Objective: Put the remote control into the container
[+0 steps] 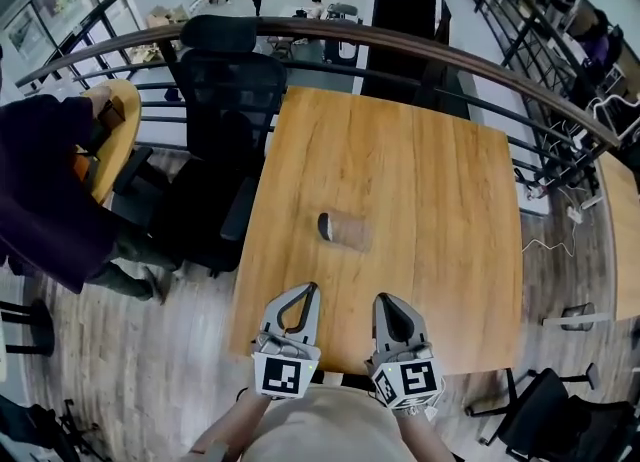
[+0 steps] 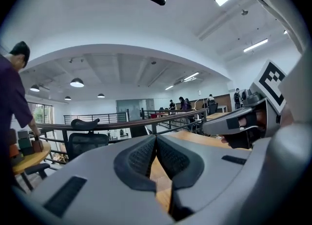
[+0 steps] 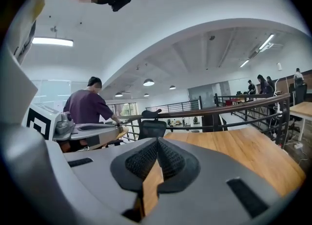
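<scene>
One container [image 1: 345,231]. Two grippers: the left gripper [image 1: 311,288] and the right gripper [image 1: 381,298], each with one marker cube, so two cubes in all. Three wooden tables: the big table [image 1: 400,170], the round table [image 1: 128,135] at the left, and the side table [image 1: 622,240], cut off at the right edge. Two black chairs: the far chair [image 1: 228,85] and the near chair [image 1: 560,425]. One person [image 1: 45,200] in purple close by. One curved railing [image 1: 430,48].
</scene>
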The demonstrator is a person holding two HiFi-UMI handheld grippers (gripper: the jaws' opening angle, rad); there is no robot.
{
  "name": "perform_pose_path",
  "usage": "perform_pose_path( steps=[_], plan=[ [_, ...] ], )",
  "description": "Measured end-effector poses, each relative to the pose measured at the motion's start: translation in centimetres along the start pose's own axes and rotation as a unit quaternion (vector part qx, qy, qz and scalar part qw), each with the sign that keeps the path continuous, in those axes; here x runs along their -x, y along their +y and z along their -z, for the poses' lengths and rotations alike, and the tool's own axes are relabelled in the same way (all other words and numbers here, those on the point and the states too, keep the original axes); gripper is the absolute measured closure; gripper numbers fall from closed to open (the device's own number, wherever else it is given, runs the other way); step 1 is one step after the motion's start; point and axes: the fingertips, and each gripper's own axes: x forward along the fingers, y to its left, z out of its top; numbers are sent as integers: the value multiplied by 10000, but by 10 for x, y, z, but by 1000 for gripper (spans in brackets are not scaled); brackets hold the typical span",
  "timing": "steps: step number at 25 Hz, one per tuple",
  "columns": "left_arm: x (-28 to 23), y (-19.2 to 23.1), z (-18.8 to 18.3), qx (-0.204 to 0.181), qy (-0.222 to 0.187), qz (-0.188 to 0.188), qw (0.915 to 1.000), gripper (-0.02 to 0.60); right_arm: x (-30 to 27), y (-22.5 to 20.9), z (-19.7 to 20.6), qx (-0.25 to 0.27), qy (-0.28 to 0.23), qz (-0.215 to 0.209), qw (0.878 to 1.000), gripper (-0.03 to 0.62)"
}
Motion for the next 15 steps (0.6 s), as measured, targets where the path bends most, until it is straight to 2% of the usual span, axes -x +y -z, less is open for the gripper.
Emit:
perform_pose_path(
  steps=[9, 11, 13, 15],
  plan=[
    [35, 13, -2, 50, -290, 1, 9996, 569, 20, 28, -5, 71, -277, 324, 9991, 576],
    [40, 19, -1, 281, -341, -176, 9989, 569, 20, 31, -4, 70, -254, 345, 9991, 576],
    [46, 25, 1, 729, -389, -416, 9957, 569, 18, 36, -4, 68, -242, 319, 9992, 576],
    [52, 30, 2, 900, -400, -524, 9938, 569, 16, 42, -5, 96, -246, 273, 9993, 576]
  ],
)
